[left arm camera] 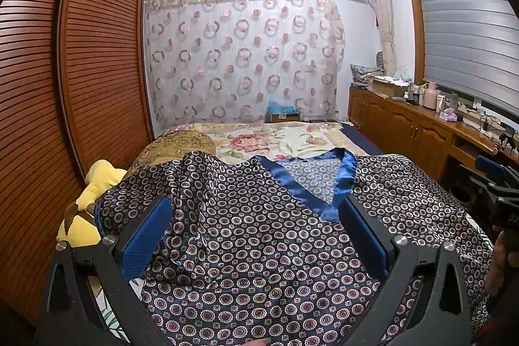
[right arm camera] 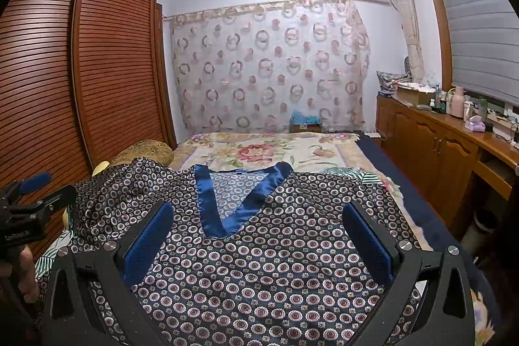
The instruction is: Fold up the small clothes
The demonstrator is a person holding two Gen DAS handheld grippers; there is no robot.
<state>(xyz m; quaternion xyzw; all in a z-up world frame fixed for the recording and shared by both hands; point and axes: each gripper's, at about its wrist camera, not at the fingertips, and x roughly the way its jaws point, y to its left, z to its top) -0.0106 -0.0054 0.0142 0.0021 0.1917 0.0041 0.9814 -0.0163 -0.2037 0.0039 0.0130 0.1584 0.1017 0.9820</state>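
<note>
You hold the left gripper (left arm camera: 256, 229) and the right gripper (right arm camera: 259, 232) spread wide, grasping nothing, above the patterned shirt (left arm camera: 259, 248), which lies face-up on the bed (right arm camera: 259, 151), ready for folding.

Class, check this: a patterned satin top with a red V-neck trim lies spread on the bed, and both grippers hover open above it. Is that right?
Not quite. The trim on the top is blue, not red, as the right wrist view shows. The rest stands: it lies spread on the bed, with the left gripper and right gripper open above it.
</note>
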